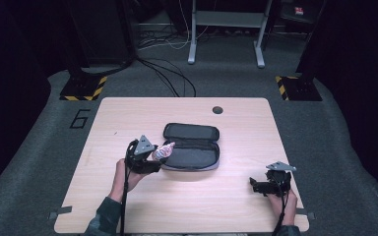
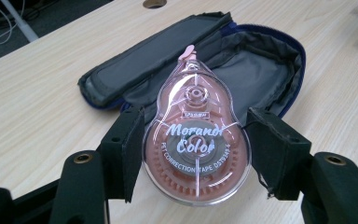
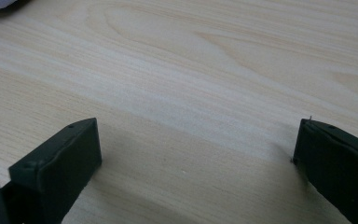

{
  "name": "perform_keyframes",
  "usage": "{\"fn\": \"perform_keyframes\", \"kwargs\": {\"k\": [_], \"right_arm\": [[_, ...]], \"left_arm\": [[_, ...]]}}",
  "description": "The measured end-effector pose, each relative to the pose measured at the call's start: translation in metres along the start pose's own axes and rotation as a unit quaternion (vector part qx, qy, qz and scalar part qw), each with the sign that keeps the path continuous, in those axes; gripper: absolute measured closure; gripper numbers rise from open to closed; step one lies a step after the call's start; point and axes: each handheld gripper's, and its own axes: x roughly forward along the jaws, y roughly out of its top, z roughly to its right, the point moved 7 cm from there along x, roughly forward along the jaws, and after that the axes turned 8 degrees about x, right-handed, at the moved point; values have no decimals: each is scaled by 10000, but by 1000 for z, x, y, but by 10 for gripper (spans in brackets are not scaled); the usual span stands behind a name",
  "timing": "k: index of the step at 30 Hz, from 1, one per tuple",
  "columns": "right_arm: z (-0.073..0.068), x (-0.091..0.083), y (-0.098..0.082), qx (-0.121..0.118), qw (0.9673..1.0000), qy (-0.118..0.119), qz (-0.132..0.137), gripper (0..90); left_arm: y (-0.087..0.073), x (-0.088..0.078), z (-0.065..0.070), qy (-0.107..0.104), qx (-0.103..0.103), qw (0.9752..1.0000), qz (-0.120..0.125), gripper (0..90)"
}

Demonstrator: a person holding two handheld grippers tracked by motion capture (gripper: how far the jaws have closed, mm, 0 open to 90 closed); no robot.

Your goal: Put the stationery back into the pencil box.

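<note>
Correction tape dispenser (image 2: 196, 144), pink under a clear teardrop shell, clamped across its broad body between the pads of the left gripper (image 1: 153, 156), which grasps it by its two flanks. The dispenser is carried clear of the table, at the near left edge of the open pencil case (image 1: 192, 147). Its long axis runs straight away from the gripper, in line with the jaws: the round, geared end sits nearest the hand, and the narrow pink tip points forward over the case. In the left gripper view the grey lining of the case (image 2: 256, 70) lies directly beyond and below that tip, with the opened flap (image 2: 144, 60) folded back to the far side. The coming move, most likely a lowering into the case, therefore turns on a short advance along the dispenser's own axis; the left hand is much the nearer to the case.

Legible print on the shell: "Morandi Color" in large pale script, and beneath it "PET CORRECTION TAPE" followed by a code too small to read with certainty. A small label above is illegible.

Right gripper (image 1: 270, 184): resting at the near right of the wooden table (image 1: 128, 211), well apart from the case, jaws spread wide with nothing between them but bare table (image 3: 200, 93). A numeral "6" (image 1: 80, 118) is marked on the floor left of the table.
</note>
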Motion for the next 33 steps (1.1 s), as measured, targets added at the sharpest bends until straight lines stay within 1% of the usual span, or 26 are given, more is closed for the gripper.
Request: {"fn": "perform_keyframes", "kwargs": {"k": [3, 4, 5, 6, 7, 8, 10, 11, 13, 16, 17, 19, 21, 23, 25, 28, 29, 30, 31, 32, 33], "right_arm": [[0, 0, 0, 9, 10000, -2, 2, 2], [0, 0, 0, 8, 10000, -4, 3, 2], [0, 0, 0, -4, 10000, -1, -1, 2], [0, 0, 0, -15, 10000, -4, -5, 2], [0, 0, 0, 8, 10000, -3, 3, 2], [0, 0, 0, 8, 10000, -2, 1, 2], [0, 0, 0, 10, 10000, -3, 3, 2], [0, 0, 0, 6, 10000, -3, 2, 2], [0, 0, 0, 11, 10000, -1, 3, 2], [0, 0, 0, -5, 10000, -4, -2, 2], [0, 0, 0, -1, 10000, -5, -1, 2], [0, 0, 0, -2, 10000, -6, -1, 2], [0, 0, 0, 1, 10000, -6, -3, 2], [0, 0, 0, 0, 10000, -6, -2, 2], [0, 0, 0, 2, 10000, -7, 0, 2], [0, 0, 0, 3, 10000, -5, 1, 2], [0, 0, 0, -3, 10000, -7, -1, 2], [0, 0, 0, -1, 10000, -8, -2, 2], [0, 0, 0, -1, 10000, -7, -1, 2], [0, 0, 0, 4, 10000, -6, 0, 2], [0, 0, 0, -3, 10000, -7, -2, 2]], "left_arm": [[5, 6, 0, -31, 92, 10000, 15, 395], [7, 8, 1, -97, 76, 9999, -14, 395], [8, 10, 2, -115, 78, 9999, -2, 395], [9, 13, 2, -110, 99, 9999, 14, 395], [11, 16, 3, -132, 66, 9999, 32, 395], [12, 18, 2, -153, 109, 9998, 3, 395], [14, 23, 3, -168, 114, 9998, 7, 395], [14, 23, 3, -168, 114, 9998, 7, 395], [17, 31, 4, -244, 179, 9995, -54, 395], [18, 38, 5, -264, 158, 9995, -58, 395], [18, 41, 5, -311, 174, 9993, -107, 395], [18, 49, 6, -337, 223, 9991, -162, 395], [18, 52, 6, -371, 208, 9989, -172, 395], [18, 59, 7, -367, 140, 9991, -148, 395], [16, 68, 9, -462, 129, 9986, -242, 395], [17, 75, 10, -485, 136, 9984, -252, 395], [17, 78, 12, -499, 108, 9984, -248, 394], [16, 83, 15, -562, 135, 9978, -316, 395], [16, 86, 16, -559, 216, 9976, -332, 394], [16, 89, 19, -595, 124, 9976, -331, 394], [16, 92, 20, -575, 139, 9977, -343, 395]]}}
